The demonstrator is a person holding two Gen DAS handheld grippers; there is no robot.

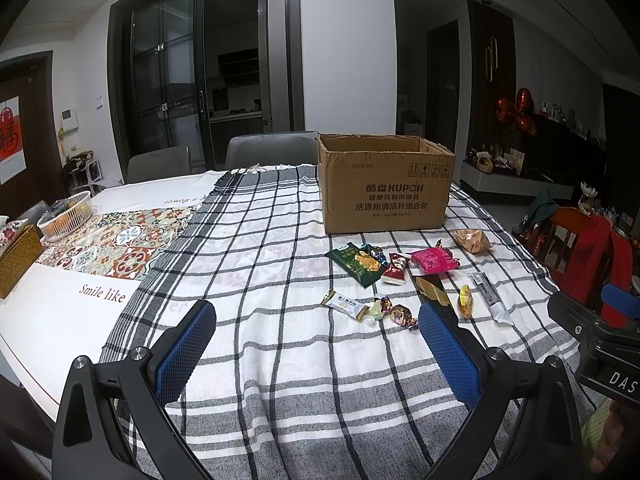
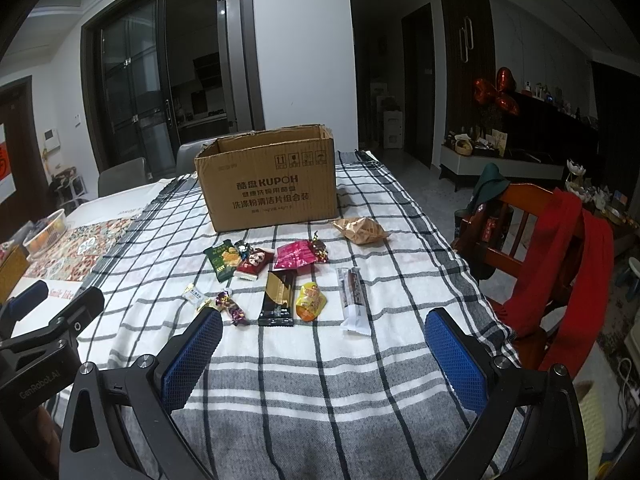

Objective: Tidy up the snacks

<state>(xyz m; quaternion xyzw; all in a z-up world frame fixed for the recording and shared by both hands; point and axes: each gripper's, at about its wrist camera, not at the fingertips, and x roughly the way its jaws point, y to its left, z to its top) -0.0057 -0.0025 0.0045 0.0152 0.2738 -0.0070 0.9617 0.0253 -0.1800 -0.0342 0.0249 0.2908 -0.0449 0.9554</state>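
An open cardboard box (image 1: 384, 184) (image 2: 270, 184) stands at the far side of a checked cloth. In front of it lie several snacks: a green packet (image 1: 357, 262) (image 2: 222, 258), a pink packet (image 1: 434, 260) (image 2: 295, 255), a tan bag (image 1: 472, 240) (image 2: 362, 230), a black-and-gold bar (image 2: 278, 298), an orange pouch (image 2: 311, 301), a long clear-wrapped bar (image 2: 353, 300) and wrapped candies (image 1: 394, 312) (image 2: 232, 308). My left gripper (image 1: 316, 322) hovers open, nearer than the snacks. My right gripper (image 2: 324, 330) is open too, with nothing between its fingers.
A white basket (image 1: 66, 216) and a woven box (image 1: 18, 260) sit at the table's left end on a patterned runner. Grey chairs (image 1: 272, 148) stand behind the table. A wooden chair with a red garment (image 2: 560, 252) is close to the right edge.
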